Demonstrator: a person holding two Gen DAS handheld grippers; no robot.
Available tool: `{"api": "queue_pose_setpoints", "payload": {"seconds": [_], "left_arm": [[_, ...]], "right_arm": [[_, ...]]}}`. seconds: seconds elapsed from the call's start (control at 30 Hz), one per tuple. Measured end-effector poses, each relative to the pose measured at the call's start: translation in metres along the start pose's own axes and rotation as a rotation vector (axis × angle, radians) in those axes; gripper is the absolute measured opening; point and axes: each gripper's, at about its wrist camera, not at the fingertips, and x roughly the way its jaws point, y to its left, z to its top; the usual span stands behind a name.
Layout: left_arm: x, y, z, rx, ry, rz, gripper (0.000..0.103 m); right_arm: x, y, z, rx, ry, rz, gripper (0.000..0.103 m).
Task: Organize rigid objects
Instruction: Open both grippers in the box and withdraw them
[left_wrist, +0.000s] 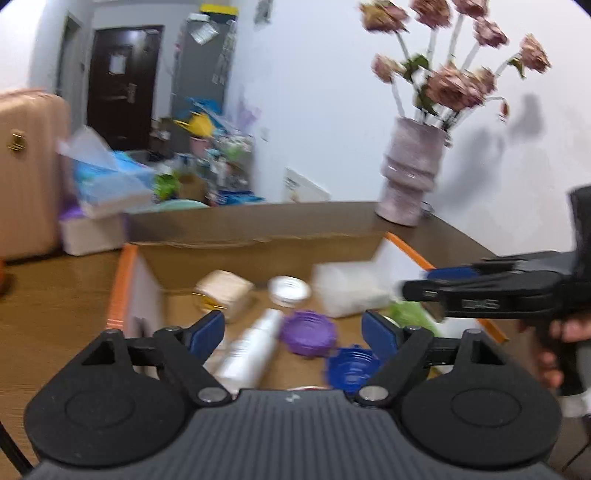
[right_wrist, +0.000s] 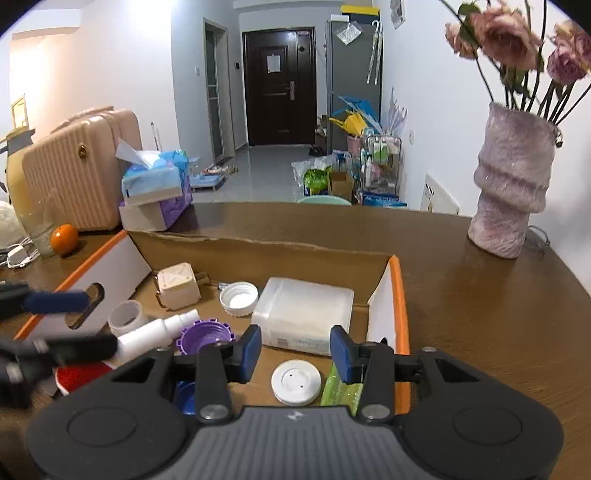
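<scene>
An open cardboard box (right_wrist: 258, 243) with orange-edged flaps (left_wrist: 120, 288) sits on the wooden table. Inside lie a white spray bottle (left_wrist: 251, 350) (right_wrist: 155, 332), a purple lid (left_wrist: 308, 332) (right_wrist: 205, 334), a blue lid (left_wrist: 351, 369), a white cap (right_wrist: 238, 298), a beige cube (right_wrist: 177, 286), a translucent plastic case (right_wrist: 304, 317), a white round disc (right_wrist: 295, 382) and a green packet (right_wrist: 341, 391). My left gripper (left_wrist: 293, 330) is open and empty above the lids. My right gripper (right_wrist: 295, 350) is open and empty above the disc. It also shows in the left wrist view (left_wrist: 424, 288).
A pink vase (right_wrist: 511, 188) with dried flowers stands on the table at the right. Tissue packs (right_wrist: 155, 184), a pink suitcase (right_wrist: 74, 173) and an orange (right_wrist: 64, 238) are at the left. A red lid (right_wrist: 79, 376) lies by the box's near left.
</scene>
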Motion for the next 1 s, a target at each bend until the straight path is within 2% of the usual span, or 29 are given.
{"api": "queue_pose_setpoints", "payload": {"seconds": [0.23, 0.3, 0.37, 0.43, 0.47, 0.53, 0.6, 0.7, 0.77, 1.0], "left_arm": [[-0.048, 0.014, -0.003, 0.03, -0.025, 0.133, 0.088], [-0.063, 0.012, -0.007, 0.042, -0.043, 0.162, 0.092], [-0.082, 0.008, -0.011, 0.048, -0.079, 0.196, 0.101], [-0.097, 0.005, -0.016, 0.053, -0.11, 0.22, 0.102], [-0.105, 0.003, -0.019, 0.057, -0.127, 0.234, 0.103], [-0.118, -0.001, -0.025, 0.053, -0.175, 0.253, 0.103], [-0.13, -0.004, -0.035, 0.036, -0.237, 0.274, 0.103], [-0.144, -0.01, -0.05, 0.023, -0.314, 0.285, 0.103], [-0.152, -0.014, -0.058, 0.016, -0.335, 0.284, 0.103], [-0.181, -0.022, -0.076, -0.004, -0.365, 0.281, 0.103]], "right_arm": [[-0.044, 0.01, -0.004, -0.032, -0.011, -0.025, 0.052], [-0.059, 0.012, -0.007, -0.032, -0.02, -0.035, 0.055], [-0.074, 0.016, -0.011, -0.032, -0.038, -0.054, 0.061], [-0.089, 0.022, -0.018, -0.046, -0.066, -0.079, 0.067], [-0.097, 0.026, -0.022, -0.057, -0.091, -0.092, 0.069], [-0.112, 0.035, -0.033, -0.08, -0.163, -0.124, 0.083], [-0.126, 0.042, -0.047, -0.091, -0.246, -0.156, 0.089], [-0.143, 0.05, -0.068, -0.073, -0.334, -0.157, 0.096], [-0.151, 0.053, -0.08, -0.051, -0.365, -0.157, 0.098], [-0.175, 0.067, -0.099, -0.03, -0.378, -0.141, 0.098]]}}
